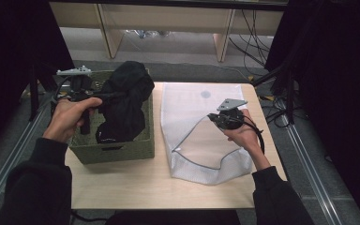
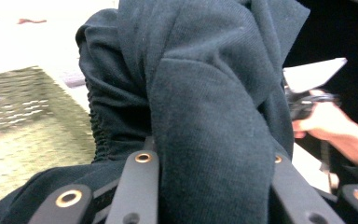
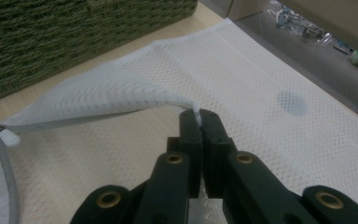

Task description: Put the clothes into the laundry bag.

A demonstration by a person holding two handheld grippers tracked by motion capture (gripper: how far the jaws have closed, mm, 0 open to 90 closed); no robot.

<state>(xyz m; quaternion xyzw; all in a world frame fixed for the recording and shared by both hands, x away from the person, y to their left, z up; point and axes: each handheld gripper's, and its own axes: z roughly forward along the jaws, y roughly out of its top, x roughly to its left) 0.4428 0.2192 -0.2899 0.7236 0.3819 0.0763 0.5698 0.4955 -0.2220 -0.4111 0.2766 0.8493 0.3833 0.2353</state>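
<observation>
High view: left gripper (image 1: 104, 95) clamps a black garment (image 1: 124, 105) above a woven green basket (image 1: 117, 152), while right gripper (image 1: 214, 117) pinches the edge of a white mesh laundry bag (image 1: 192, 101).

Left gripper view has the two black jaws closed on a thick fold of the dark cloth (image 2: 205, 116), which bulges between and above them and drapes down on both sides; the basket (image 2: 23, 116) lies below and to one side of the jaws. Right gripper view has its jaws pressed tight together on the thin upper lip of the mesh bag (image 3: 242, 74), lifted clear of the lower layer so that the mouth gapes just ahead of the tips; a zip pull (image 3: 7, 136) sits at the far end of the raised edge, and the basket (image 3: 51, 37) stands beyond the bag on the wooden table (image 1: 136, 180).
</observation>
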